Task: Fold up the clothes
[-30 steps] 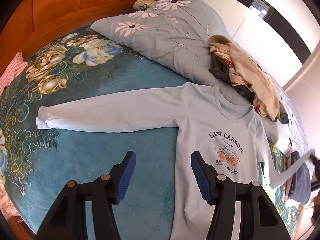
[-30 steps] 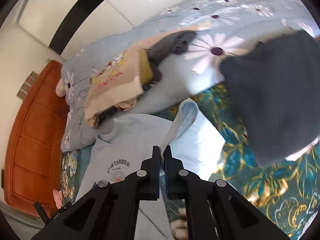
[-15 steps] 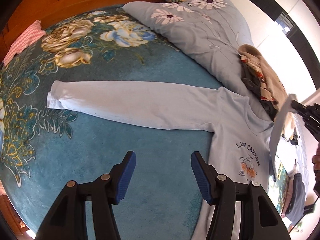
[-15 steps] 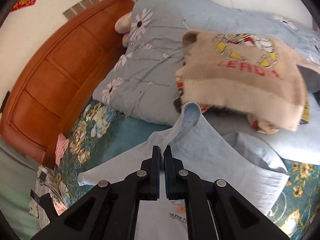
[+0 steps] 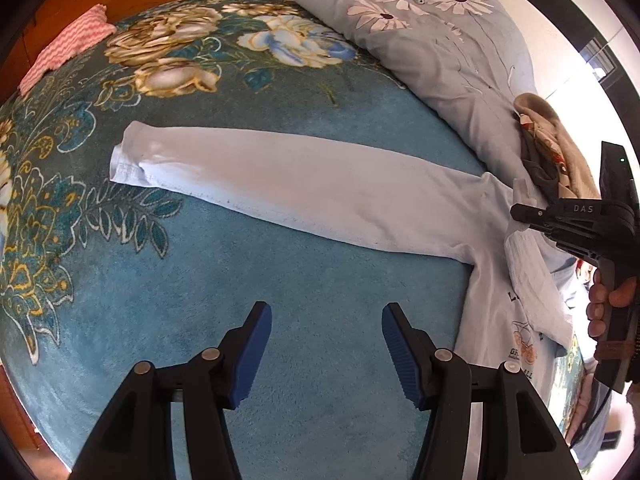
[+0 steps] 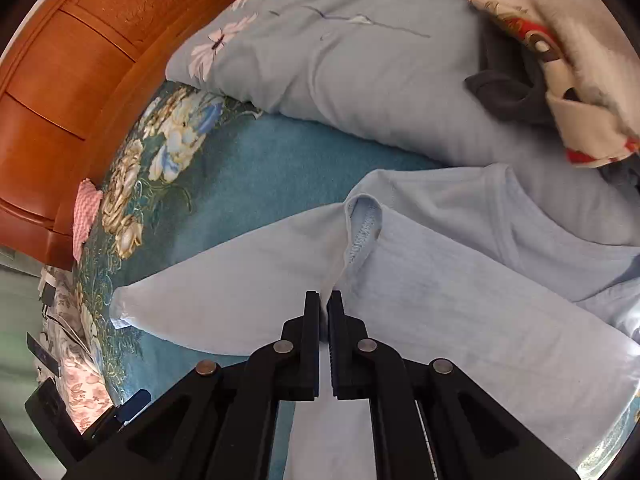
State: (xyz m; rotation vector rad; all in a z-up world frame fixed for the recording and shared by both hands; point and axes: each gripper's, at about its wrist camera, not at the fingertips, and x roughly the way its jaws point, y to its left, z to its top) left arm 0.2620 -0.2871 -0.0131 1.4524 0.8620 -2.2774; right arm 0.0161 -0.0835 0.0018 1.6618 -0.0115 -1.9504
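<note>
Your right gripper (image 6: 325, 300) is clamped tight on the cuff end of one sleeve (image 6: 362, 224) of the pale blue long-sleeved shirt (image 5: 492, 240), and that sleeve is lifted and carried across the shirt's chest, with its cuff standing up just ahead of your fingertips. Your left gripper (image 5: 326, 344) is about half open and holds nothing; it hangs above bare teal bedspread (image 5: 280, 280).

The shirt lies print-up on the bedspread. From the left gripper, the body is off to the right, and the other sleeve (image 5: 260, 176) runs flat and fully stretched out ahead of it, cuff to the far left.

By my reading you are early in the fold: one sleeve is on its way over but not yet laid down and released. The outstretched sleeve is untouched, and the body is not yet folded. The heap of other clothes (image 6: 560, 40) on the flowered quilt (image 6: 360, 60) beyond the shirt looks unfolded too.
</note>
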